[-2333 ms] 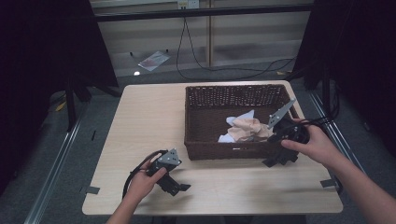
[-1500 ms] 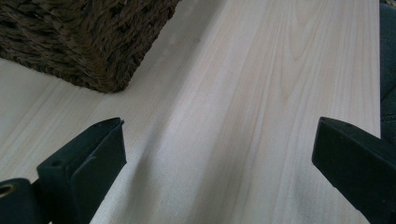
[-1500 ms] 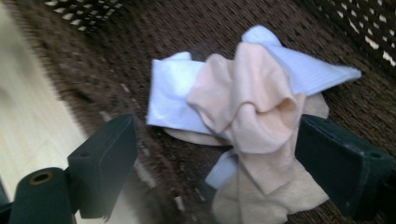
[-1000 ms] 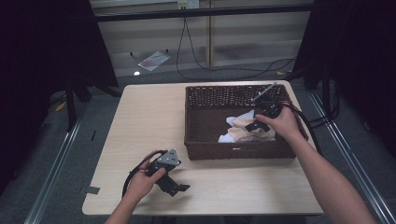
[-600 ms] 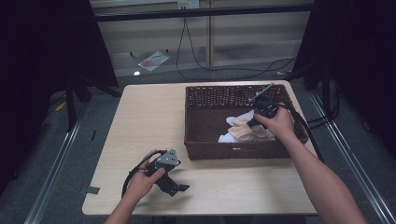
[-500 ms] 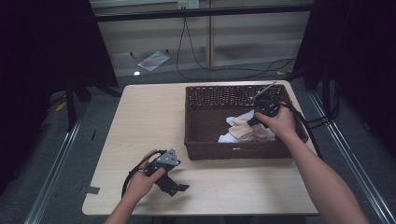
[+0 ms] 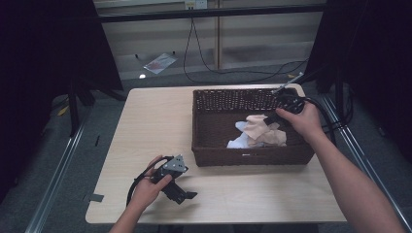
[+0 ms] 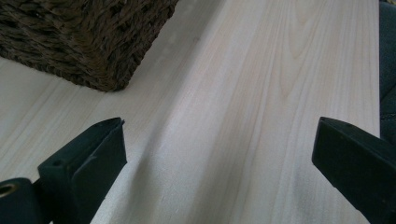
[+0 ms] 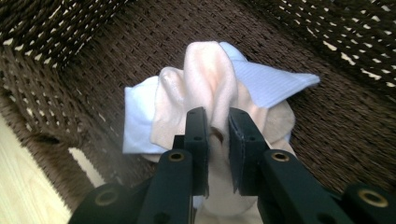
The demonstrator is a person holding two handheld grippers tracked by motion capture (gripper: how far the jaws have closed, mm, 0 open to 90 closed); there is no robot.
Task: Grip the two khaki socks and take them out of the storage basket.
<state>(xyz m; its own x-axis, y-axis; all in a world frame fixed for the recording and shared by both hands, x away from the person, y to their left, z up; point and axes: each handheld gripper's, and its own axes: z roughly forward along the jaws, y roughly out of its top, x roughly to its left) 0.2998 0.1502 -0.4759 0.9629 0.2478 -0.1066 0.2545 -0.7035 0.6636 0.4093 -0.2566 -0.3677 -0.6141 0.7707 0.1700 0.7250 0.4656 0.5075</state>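
Observation:
A dark brown wicker basket (image 7: 214,145) stands on the right half of the wooden table (image 7: 155,121). Inside it lie a peach cloth (image 7: 257,128) and a pale blue cloth (image 7: 239,141). My right gripper (image 7: 272,116) reaches into the basket from the right. Its jaws are shut on a raised fold of the peach cloth (image 9: 205,74), with the blue cloth (image 9: 271,81) beneath it. My left gripper (image 7: 182,194) rests on the table near the front edge, left of the basket. It stands open (image 8: 219,144) with bare wood between its jaws and the basket corner (image 8: 93,42) ahead.
Cables (image 7: 209,58) and a scrap of paper (image 7: 158,60) lie on the floor behind the table. Dark curtains hang at both sides. A metal rail (image 7: 58,170) runs along the floor at the left.
My right gripper moved from the basket's near right rim into the basket and closed on the peach cloth, lifting a fold. The left gripper has stayed put.

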